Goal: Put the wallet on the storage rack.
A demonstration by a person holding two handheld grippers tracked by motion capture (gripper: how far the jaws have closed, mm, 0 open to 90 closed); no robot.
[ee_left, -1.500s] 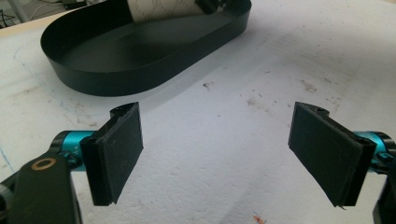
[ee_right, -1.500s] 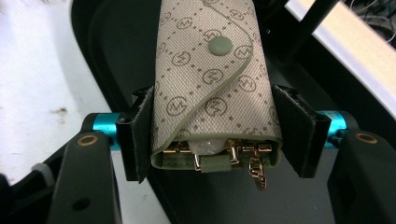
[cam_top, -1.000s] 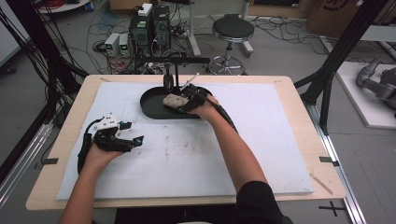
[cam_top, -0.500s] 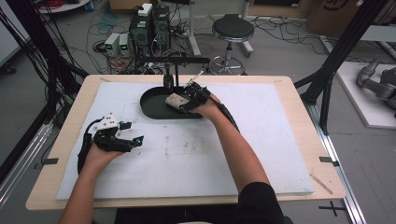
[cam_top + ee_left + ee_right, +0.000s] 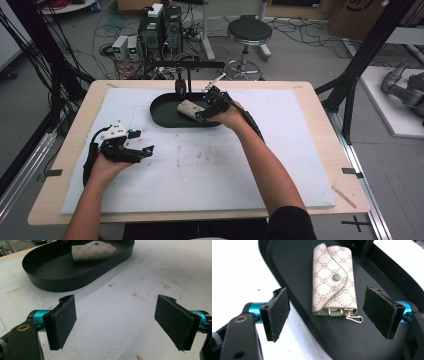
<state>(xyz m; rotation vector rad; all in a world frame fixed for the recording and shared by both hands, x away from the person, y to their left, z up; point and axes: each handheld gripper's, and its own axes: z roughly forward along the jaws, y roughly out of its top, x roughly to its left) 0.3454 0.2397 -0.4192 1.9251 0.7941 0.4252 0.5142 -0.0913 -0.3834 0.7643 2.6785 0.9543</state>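
Right gripper (image 5: 325, 315) jaws just opening, now wide apart, touching nothing; patterned key pouch (image 5: 334, 280) lies flat in black oval tray (image 5: 294, 262), beyond pads. Left gripper (image 5: 116, 322) jaws wide apart, empty, over white foam mat (image 5: 120, 315), tray ahead.

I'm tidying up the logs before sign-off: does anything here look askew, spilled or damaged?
Nothing serious. The patterned key pouch lies flat in the black tray, snapped shut, its gold clip sticking out from one end. The white mat carries scuffs and smudges near its middle. Nothing is spilled or broken.
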